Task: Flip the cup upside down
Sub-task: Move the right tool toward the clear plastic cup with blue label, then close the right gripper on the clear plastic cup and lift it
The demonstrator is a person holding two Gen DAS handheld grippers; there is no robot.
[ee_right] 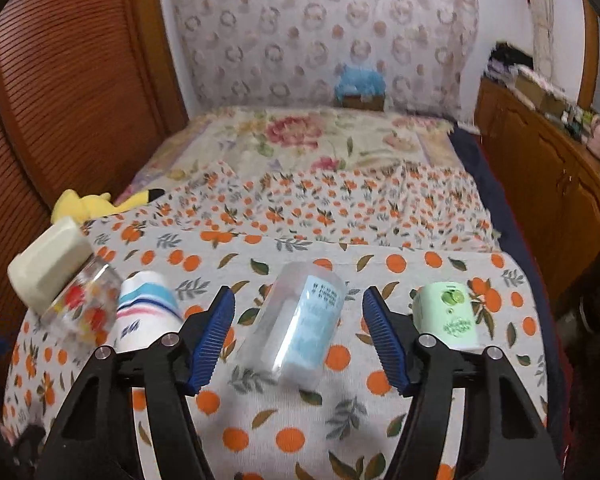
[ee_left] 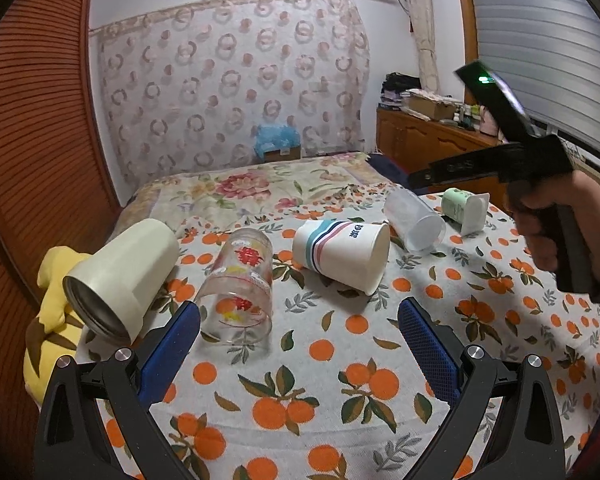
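Observation:
Several cups lie on their sides on an orange-print cloth [ee_left: 340, 360]. From the left: a cream metal-lined tumbler [ee_left: 120, 276], a printed glass [ee_left: 240, 284], a striped paper cup [ee_left: 340, 256], a clear plastic cup [ee_left: 414, 220] and a green cup [ee_left: 464, 208]. My left gripper [ee_left: 300, 324] is open and empty, just in front of the glass. My right gripper [ee_right: 298, 316] is open, its blue pads either side of the clear plastic cup [ee_right: 300, 328] without touching it. The right gripper's body [ee_left: 512, 152] shows in the left wrist view above the cups.
A yellow plush toy [ee_left: 48, 320] lies at the cloth's left edge beside a wooden louvred door [ee_left: 32, 140]. A floral bedspread [ee_left: 268, 188] stretches behind the cups. A wooden dresser [ee_left: 432, 140] stands at the right. The green cup [ee_right: 448, 316] lies right of my right gripper.

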